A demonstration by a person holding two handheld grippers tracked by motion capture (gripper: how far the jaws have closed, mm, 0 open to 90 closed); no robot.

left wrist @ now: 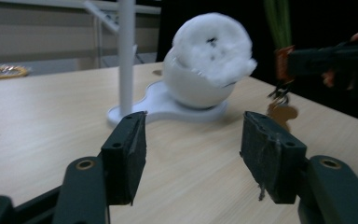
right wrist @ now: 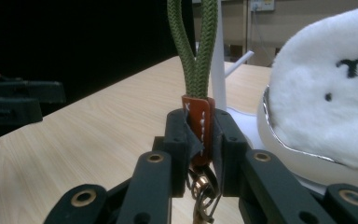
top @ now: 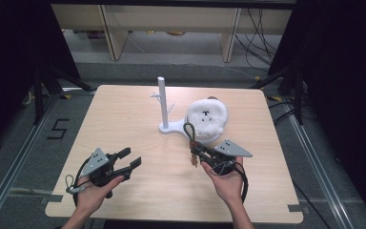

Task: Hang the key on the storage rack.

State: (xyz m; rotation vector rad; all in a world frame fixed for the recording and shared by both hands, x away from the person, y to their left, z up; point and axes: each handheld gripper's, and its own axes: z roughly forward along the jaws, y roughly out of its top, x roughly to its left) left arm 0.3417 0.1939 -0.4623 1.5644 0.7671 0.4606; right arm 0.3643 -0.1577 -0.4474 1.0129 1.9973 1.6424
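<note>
A keychain (right wrist: 198, 116) with a green cord loop (top: 188, 129), an orange-brown tab and metal rings is pinched by its tab in my right gripper (top: 195, 150), held just above the table in front of the white stand. The same keychain (left wrist: 282, 65) hangs at the right of the left gripper view. The white stand (top: 163, 102) has an upright post with small pegs and a flat base. A white fluffy plush (top: 207, 117) with a tiny face sits in a white bowl (left wrist: 191, 91) on that base. My left gripper (top: 127, 163) stands open at the front left, with nothing between its fingers.
The light wooden table (top: 124, 124) has open surface between the two grippers and along its left side. Beyond the far edge stand wooden furniture legs (top: 112, 33) and cables on a grey floor. Black tripod legs (top: 47, 83) flank the table.
</note>
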